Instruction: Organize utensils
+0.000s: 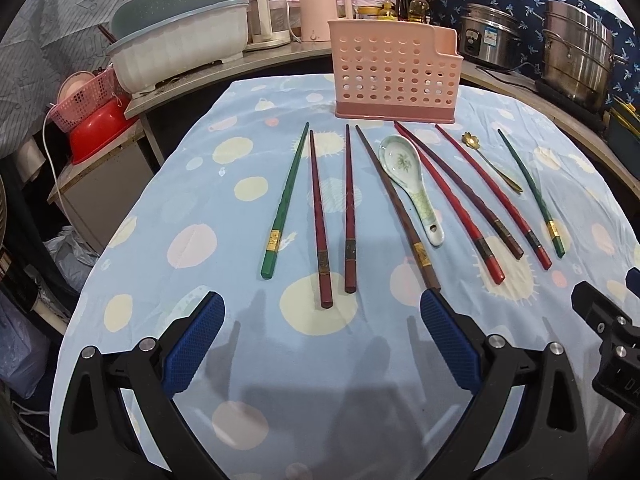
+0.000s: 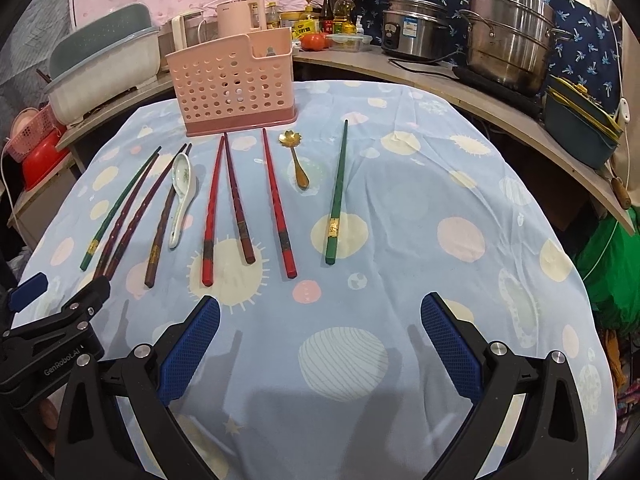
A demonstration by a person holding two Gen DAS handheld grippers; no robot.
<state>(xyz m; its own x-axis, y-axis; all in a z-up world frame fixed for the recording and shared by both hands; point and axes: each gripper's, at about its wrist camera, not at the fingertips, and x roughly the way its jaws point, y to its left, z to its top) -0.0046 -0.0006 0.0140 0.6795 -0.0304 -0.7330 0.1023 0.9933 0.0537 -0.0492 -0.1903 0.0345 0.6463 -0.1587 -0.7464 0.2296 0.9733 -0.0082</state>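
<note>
Both tools hover low over the near edge of the blue spotted tablecloth (image 1: 192,208), the left gripper (image 1: 322,320) and the right gripper (image 2: 320,320) each spread wide with nothing between the blue pads. Taking the pink perforated holder (image 1: 394,76) as the landmark, every utensil lies on the cloth in front of it, handle ends toward the grippers and tips toward the holder, so the long axes run roughly along the line of approach. Nearest the left gripper are two dark red chopsticks (image 1: 334,216) and a green chopstick (image 1: 285,200) just beyond its fingers, with a brown chopstick (image 1: 396,204) ending right beside its right pad. The right gripper faces the other green chopstick (image 2: 337,192) and the red chopsticks (image 2: 278,204) most directly. Further on, nearer the holder, lie the ceramic soup spoon (image 1: 410,184) and the small gold flower spoon (image 2: 296,160). A likely first grasp is across a handle end, closing sideways. The holder itself stands upright and looks empty as far as the holes show. Writing: "GenRobot.AI" on the left tool's body seen from the right wrist; labels on the far rice cooker (image 2: 412,28) and bottles are unreadable.
</note>
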